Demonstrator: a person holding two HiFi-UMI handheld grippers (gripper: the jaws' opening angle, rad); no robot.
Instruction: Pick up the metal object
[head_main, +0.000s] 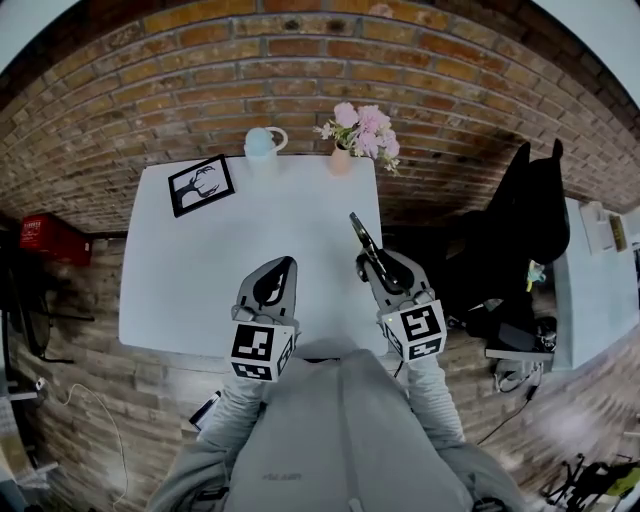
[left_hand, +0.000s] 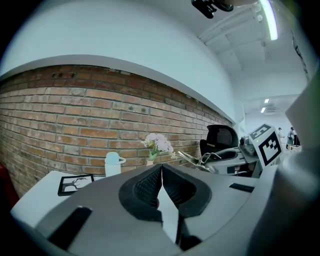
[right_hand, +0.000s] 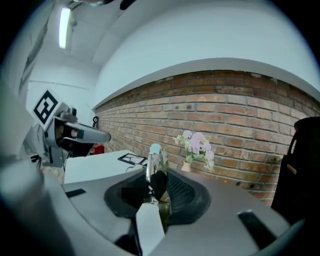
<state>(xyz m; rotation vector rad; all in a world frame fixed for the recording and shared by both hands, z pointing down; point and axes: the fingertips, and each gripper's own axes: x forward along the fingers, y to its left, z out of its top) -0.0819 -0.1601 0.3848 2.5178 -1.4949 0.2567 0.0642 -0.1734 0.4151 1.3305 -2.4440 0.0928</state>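
Note:
My right gripper (head_main: 375, 264) is shut on a thin, shiny metal object (head_main: 361, 235) and holds it above the right edge of the white table (head_main: 200, 290). In the right gripper view the metal object (right_hand: 154, 167) stands up between the dark pads (right_hand: 176, 189). My left gripper (head_main: 270, 287) hovers over the table's near middle with its jaws closed together and nothing between them. Seen from the left gripper view, its ribbed pads (left_hand: 146, 189) meet at the tip, and the metal object (left_hand: 192, 159) sticks out of the right gripper at the right.
At the table's back stand a black picture frame (head_main: 201, 185), a pale blue lidded mug (head_main: 262, 145) and a small vase of pink flowers (head_main: 357, 134). Behind them is a brick wall. A black office chair (head_main: 520, 225) is to the right and a red crate (head_main: 45, 237) to the left.

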